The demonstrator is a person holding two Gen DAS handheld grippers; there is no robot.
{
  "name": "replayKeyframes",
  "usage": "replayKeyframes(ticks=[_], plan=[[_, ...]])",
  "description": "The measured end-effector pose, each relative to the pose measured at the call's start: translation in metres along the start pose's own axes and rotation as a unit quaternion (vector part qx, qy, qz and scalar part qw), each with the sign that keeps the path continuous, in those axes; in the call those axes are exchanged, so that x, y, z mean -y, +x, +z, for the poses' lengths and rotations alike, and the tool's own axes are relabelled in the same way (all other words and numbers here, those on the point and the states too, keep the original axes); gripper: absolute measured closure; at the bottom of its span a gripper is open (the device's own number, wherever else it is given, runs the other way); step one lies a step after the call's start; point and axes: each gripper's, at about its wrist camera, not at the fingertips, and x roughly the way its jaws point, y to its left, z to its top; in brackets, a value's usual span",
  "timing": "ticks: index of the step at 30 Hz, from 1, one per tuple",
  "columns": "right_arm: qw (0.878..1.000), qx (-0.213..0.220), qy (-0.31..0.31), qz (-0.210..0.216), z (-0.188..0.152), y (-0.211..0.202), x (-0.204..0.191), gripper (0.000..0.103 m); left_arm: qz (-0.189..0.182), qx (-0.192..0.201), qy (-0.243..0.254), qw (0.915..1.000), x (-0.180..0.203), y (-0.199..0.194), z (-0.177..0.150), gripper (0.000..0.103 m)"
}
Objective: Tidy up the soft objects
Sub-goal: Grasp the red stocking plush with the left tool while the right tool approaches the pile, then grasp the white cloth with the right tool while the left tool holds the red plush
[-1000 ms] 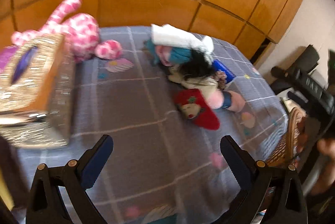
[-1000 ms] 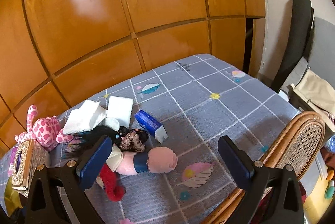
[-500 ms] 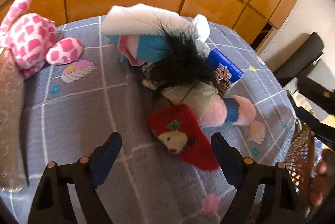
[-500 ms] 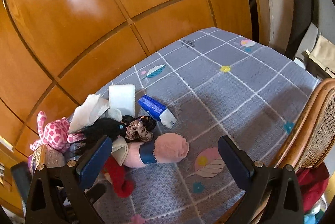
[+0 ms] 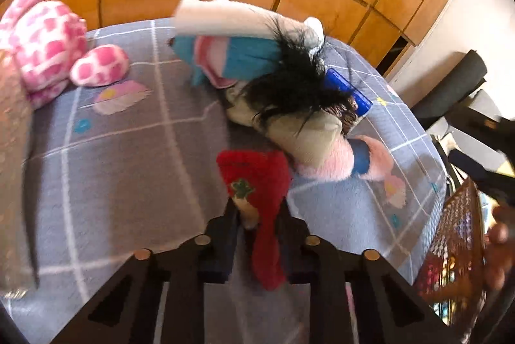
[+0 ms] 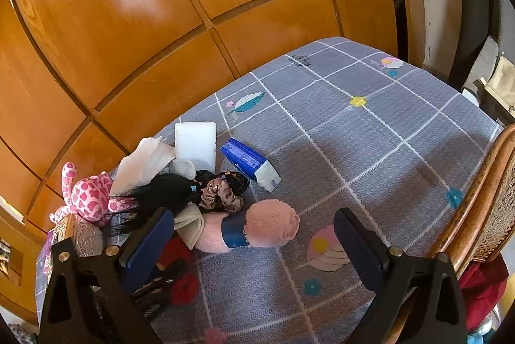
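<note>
Counted on the table (image 6: 370,151): one pink spotted plush (image 6: 87,196), one red plush (image 5: 257,180), one pink-and-blue fuzzy piece (image 6: 257,229), one black wig (image 6: 167,194). Also one brown scrunchie (image 6: 220,196), one white foam block (image 6: 195,143), one blue packet (image 6: 248,159). Two claws present, left (image 5: 257,225) and right (image 6: 254,244).

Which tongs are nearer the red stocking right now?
Left. The left tongs have just closed and are clamped on the red stocking. The right tongs hang open above the pink fluffy sock, the stocking off to their left.

left gripper (image 5: 257,215) clamped, right gripper (image 6: 254,237) agape
</note>
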Motion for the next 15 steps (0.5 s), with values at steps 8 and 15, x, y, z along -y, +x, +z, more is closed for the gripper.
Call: replayKeyframes(ticks=[8,15], plan=[[0.999,-0.011,-0.039,-0.025,-0.001,0.002,-0.011,0.011,0.001,0.011,0.000,0.9999,-0.022,-0.036,-0.048,0.087],[0.988,-0.033,-0.153,-0.013,-0.007,0.014,-0.069,0.011,-0.014,0.017,-0.006,0.9997,-0.030,-0.038,-0.058,0.086]])
